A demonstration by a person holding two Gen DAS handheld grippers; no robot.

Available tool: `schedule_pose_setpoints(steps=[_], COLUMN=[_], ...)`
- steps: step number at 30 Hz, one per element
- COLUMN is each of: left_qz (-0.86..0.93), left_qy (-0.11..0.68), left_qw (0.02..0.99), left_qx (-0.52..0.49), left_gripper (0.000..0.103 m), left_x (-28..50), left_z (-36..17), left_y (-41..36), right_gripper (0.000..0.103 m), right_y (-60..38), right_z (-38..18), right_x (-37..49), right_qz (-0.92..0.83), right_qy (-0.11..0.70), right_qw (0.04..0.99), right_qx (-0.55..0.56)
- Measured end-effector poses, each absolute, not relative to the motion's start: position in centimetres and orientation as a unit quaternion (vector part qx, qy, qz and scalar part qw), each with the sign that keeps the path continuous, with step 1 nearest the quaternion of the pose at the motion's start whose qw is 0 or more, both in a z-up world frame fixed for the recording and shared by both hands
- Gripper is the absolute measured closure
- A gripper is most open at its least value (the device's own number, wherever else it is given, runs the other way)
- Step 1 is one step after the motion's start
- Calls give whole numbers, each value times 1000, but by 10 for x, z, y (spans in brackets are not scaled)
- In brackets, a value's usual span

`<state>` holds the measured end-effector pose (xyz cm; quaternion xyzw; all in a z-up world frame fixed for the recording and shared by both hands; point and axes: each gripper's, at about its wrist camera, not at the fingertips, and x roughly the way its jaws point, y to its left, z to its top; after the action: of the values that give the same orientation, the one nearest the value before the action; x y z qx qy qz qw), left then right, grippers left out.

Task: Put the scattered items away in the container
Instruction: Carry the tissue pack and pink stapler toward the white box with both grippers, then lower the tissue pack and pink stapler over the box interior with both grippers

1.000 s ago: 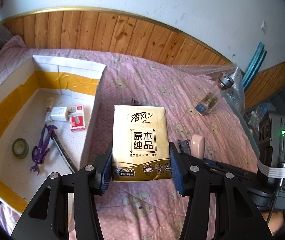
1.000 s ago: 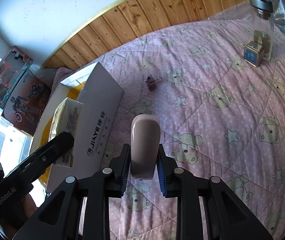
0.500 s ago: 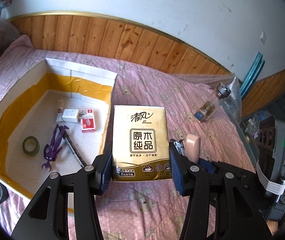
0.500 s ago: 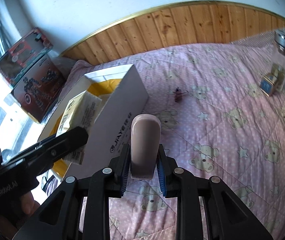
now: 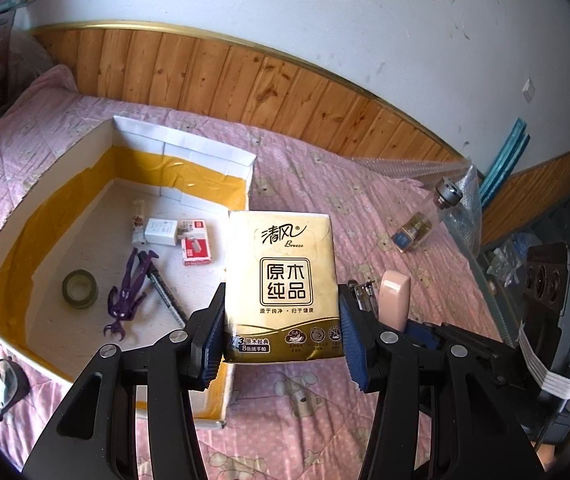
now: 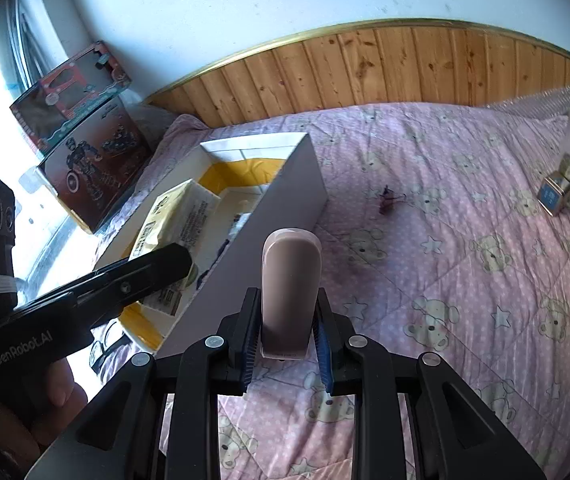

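My left gripper point(image 5: 281, 342) is shut on a gold tissue pack point(image 5: 283, 280), held upright above the right wall of the white box point(image 5: 181, 142) with its yellow lining. In the right wrist view the same tissue pack point(image 6: 177, 220) hangs over the box point(image 6: 285, 208). My right gripper point(image 6: 287, 350) is shut on a pink stapler point(image 6: 290, 284), held above the pink quilt beside the box's outer wall. The stapler point(image 5: 394, 294) shows in the left wrist view just right of the pack. Inside the box lie a tape roll point(image 5: 80, 290), a purple clip point(image 5: 127, 294), a pen, a white charger and a red packet point(image 5: 196, 242).
A small dark clip point(image 6: 387, 202) lies on the quilt point(image 6: 465, 280) beyond the box. A glass bottle point(image 5: 425, 222) with a metal cap lies at the right near bubble wrap. Toy boxes point(image 6: 85, 128) stand by the window. Glasses point(image 5: 1, 380) rest at the box's near left.
Both grippers have moved toward the box with their loads; the box now sits more central in the left view, and the right gripper has rolled, levelling the scene. Grips are unchanged.
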<state>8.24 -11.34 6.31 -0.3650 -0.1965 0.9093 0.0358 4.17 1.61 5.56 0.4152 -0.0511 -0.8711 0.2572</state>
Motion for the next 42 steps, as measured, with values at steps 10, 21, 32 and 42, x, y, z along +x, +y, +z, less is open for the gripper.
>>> schedule_pose_setpoints(steps=[10,21,32,42], left_qz=[910,908,903,897], left_qy=[-211,-223,-241,-254], left_qw=[22,5,-20,-38], left_qx=[-355,-354,-356,-360], left_gripper=[51,51,51,51], left_x=[92,91,91,89], left_z=[69,67,59,53], left_y=[-137,-164,-196,-216], right_gripper=[76,76,76,77], right_y=[-18,-50,-69,-82], right_z=[69,76,83,83], right_x=[57,69,69,63], right_qz=[-871,-876,-875,-870], right_qy=[-26,16,24,30], right_qw=[294,312,330,344], right_qx=[394,368,354,352])
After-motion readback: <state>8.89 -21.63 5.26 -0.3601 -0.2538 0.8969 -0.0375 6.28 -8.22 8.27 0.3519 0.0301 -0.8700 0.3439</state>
